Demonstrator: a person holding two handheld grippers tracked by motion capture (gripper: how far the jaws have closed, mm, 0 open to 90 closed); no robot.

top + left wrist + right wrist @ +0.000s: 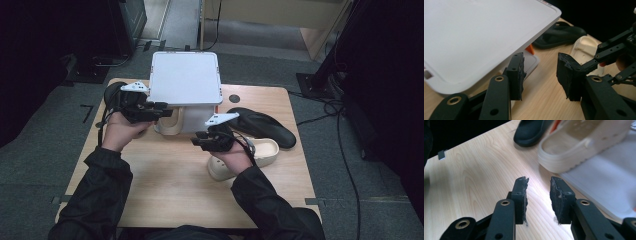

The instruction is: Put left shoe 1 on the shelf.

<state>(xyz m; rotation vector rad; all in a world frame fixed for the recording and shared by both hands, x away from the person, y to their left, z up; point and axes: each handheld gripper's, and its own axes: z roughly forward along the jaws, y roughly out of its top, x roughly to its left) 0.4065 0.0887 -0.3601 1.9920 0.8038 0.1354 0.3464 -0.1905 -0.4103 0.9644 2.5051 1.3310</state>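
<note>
So there's a light wooden bench [165, 175] with a white square-topped plastic rack [186, 77] standing at its far middle. A cream foam clog [170, 121] sits tucked under that top on the rack's lower shelf, toe poking out toward the left side. In the right gripper view this clog [584, 142] rests on the rack's white base plate, with a black slip-on shoe [530, 131] lying on the bench just past it.

The left gripper [161, 109] is held just beside the rack's left front corner, about level with the clog. In the left gripper view its 2 fingers [517, 75] are spread apart with only bare bench between them, so they're released and grasping nothing; the rack's white top [479, 37] looms right above the left one.

The right gripper [198, 140] hangs over the bench just in front of the rack, also released, its fingers [520, 200] parted over plain wood.

Right of that hand there's a 2nd cream foam clog [260, 152] lying on the bench, partly hidden by the right hand. Behind it, touching or nearly so, lies another black slip-on shoe [265, 125], angled toward the bench's far right corner.
</note>
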